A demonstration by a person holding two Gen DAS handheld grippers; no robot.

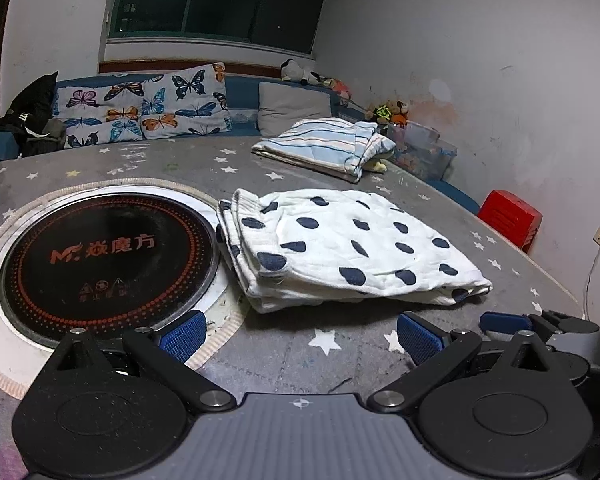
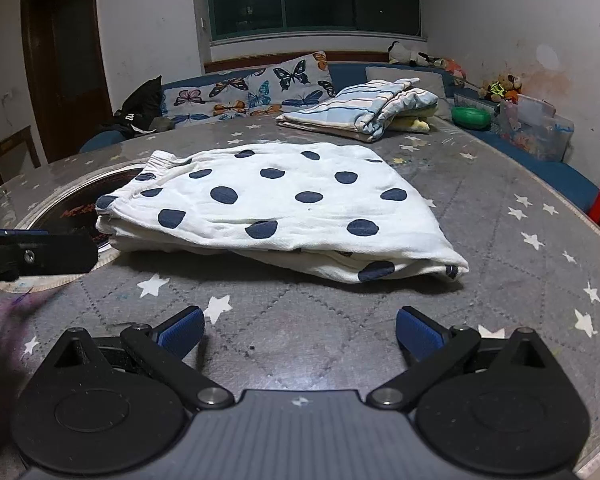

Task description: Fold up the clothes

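**Spotted garment lies folded beside a branded cooktop**

Orange lettering on the round black cooktop (image 1: 106, 266) sunk into the table reads "M" followed by the Chinese characters 焱魔方, ringed by orange dots; smaller symbols and characters below the logo are too small to read. A white logo on the dark bag (image 1: 32, 114) at the far left is also illegible.

The white garment with dark blue spots (image 2: 276, 208) lies folded in several layers on the grey star-printed table cover (image 2: 500, 248), its gathered waistband end touching the cooktop's pale rim. The stacked edges face the cameras, and one lower corner sticks out at the right.

The left gripper (image 1: 296, 336) hovers low over the cover just short of the garment, its blue-padded fingers spread wide and empty. The right gripper (image 2: 300, 332) sits likewise in front of the garment, jaws apart, gripping nothing. Each tool's tip shows at the edge of the other's view.

Farther back on the table rests a folded blue-and-white striped cloth (image 2: 364, 106). Behind it run a blue bench with butterfly-print cushions (image 1: 148, 104), soft toys (image 1: 392, 112), a clear plastic bin (image 2: 536, 132) and a red stool (image 1: 510, 218).
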